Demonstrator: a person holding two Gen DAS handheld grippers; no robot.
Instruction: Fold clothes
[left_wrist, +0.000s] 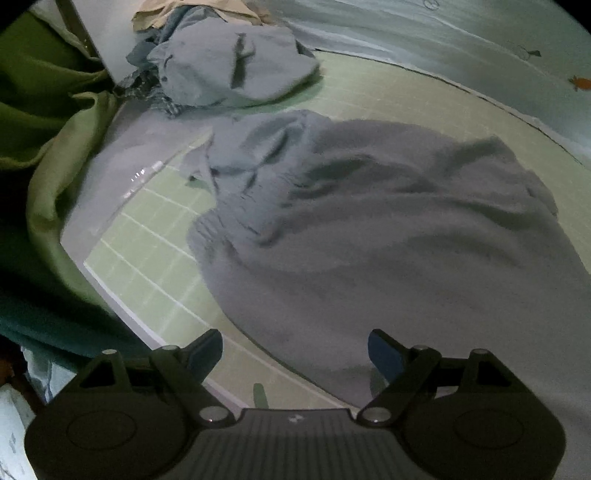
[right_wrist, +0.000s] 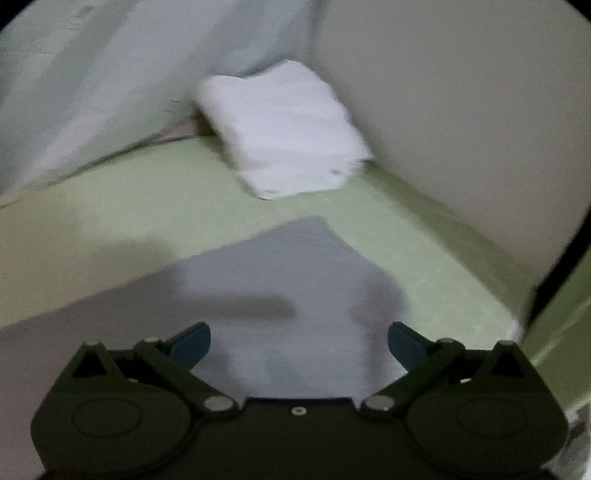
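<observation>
A grey garment (left_wrist: 369, 229) lies spread and rumpled on a green grid mat (left_wrist: 147, 236). My left gripper (left_wrist: 295, 354) hovers open over its near edge, nothing between the blue pads. In the right wrist view a flat corner of the same grey cloth (right_wrist: 295, 288) points away across the green mat (right_wrist: 110, 206). My right gripper (right_wrist: 299, 345) is open above it, holding nothing. A crumpled blue-grey garment (left_wrist: 229, 66) sits at the far end of the mat, with a beige piece (left_wrist: 192, 11) behind it. A folded white cloth (right_wrist: 284, 129) rests in the far corner.
Green fabric (left_wrist: 55, 140) hangs off the left side beside the mat's pale border (left_wrist: 110, 177). A light curtain (left_wrist: 461, 48) runs along the back. In the right wrist view a pale wall (right_wrist: 461, 110) bounds the mat on the right, a curtain (right_wrist: 92, 81) on the left.
</observation>
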